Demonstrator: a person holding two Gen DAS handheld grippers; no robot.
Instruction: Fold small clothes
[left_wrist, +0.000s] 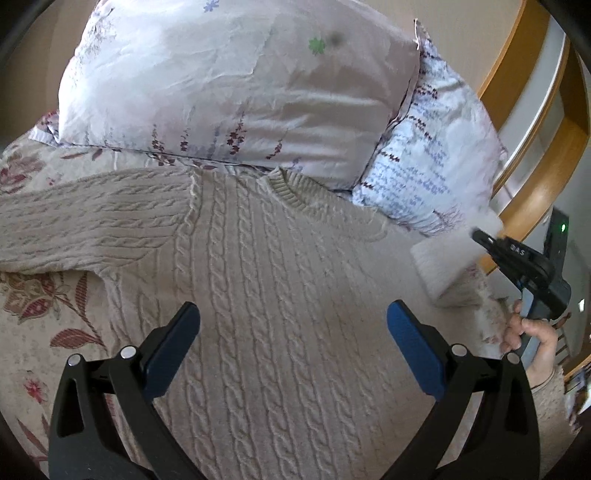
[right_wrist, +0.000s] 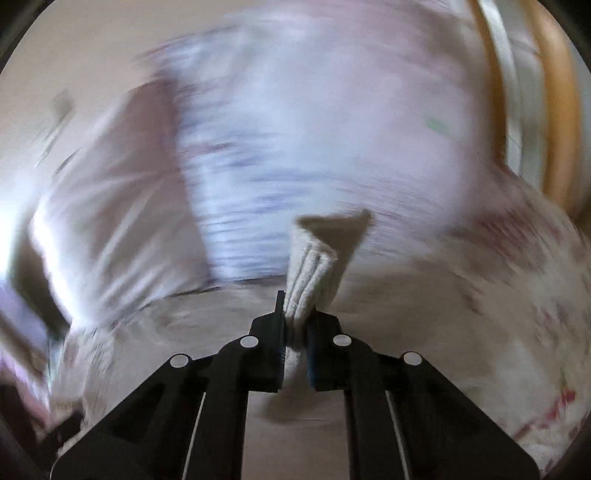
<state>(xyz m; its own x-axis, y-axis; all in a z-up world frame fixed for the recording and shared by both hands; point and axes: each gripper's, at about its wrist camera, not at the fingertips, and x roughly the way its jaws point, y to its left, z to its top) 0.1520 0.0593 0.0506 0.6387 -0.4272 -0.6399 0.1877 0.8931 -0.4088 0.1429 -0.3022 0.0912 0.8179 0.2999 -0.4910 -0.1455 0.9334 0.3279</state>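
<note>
Left wrist view: open left gripper (left_wrist: 293, 325) over cable-knit sweater (left_wrist: 258, 277) on floral bedspread (left_wrist: 33, 332), pillows (left_wrist: 236, 85) above; right gripper (right_wrist: 295, 332) clamps its ribbed cuff (right_wrist: 314, 266).

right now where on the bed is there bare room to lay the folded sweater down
Bare floral bedspread shows left of the sweater, under its spread sleeve. Crowded at the head: two pillows butt against the collar. The right gripper holds the other sleeve.

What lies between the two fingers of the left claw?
In the left wrist view, the open left claw has only the cable-knit sweater showing between its fingers, spread flat on the floral bedspread. No other thing lies there.
</note>
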